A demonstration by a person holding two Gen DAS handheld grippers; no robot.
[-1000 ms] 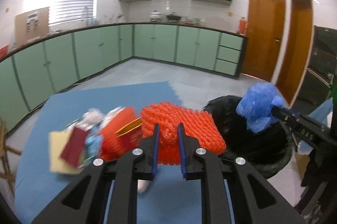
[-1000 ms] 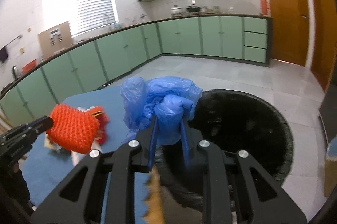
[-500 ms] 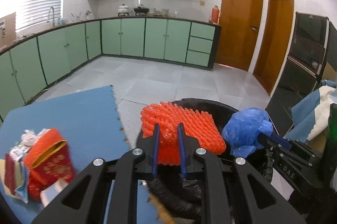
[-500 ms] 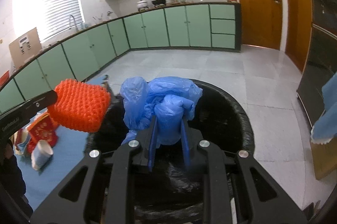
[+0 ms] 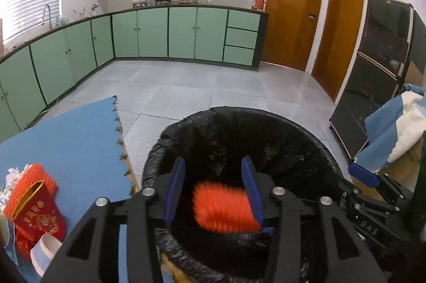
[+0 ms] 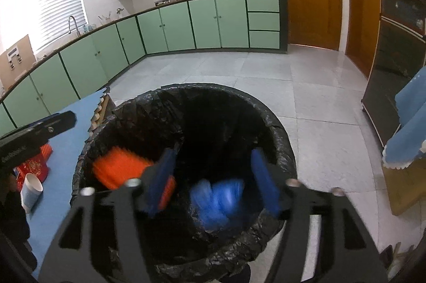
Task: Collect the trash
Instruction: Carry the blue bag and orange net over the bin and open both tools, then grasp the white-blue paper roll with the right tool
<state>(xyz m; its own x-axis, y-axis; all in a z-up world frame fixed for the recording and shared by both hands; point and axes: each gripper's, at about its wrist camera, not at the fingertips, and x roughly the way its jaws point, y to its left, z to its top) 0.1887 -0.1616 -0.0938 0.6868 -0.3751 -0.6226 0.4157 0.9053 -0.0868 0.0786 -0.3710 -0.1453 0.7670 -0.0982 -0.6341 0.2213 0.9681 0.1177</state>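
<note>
Right wrist: bin [image 6: 277,128] with orange net [image 6: 119,171], blue bag [image 6: 218,200]

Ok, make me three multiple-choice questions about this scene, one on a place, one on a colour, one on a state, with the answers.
1. Where is the orange foam net?
A. on the blue mat
B. inside the black-lined trash bin
C. on the counter

2. What colour is the crumpled plastic bag in the bin?
A. blue
B. white
C. green

3. How is the left gripper?
A. shut on the net
B. shut, nothing held
C. open

Answers: 1 B, the net sits blurred below the bin's rim; 2 A, plainly blue; 3 C, its fingers stand wide apart.
</note>
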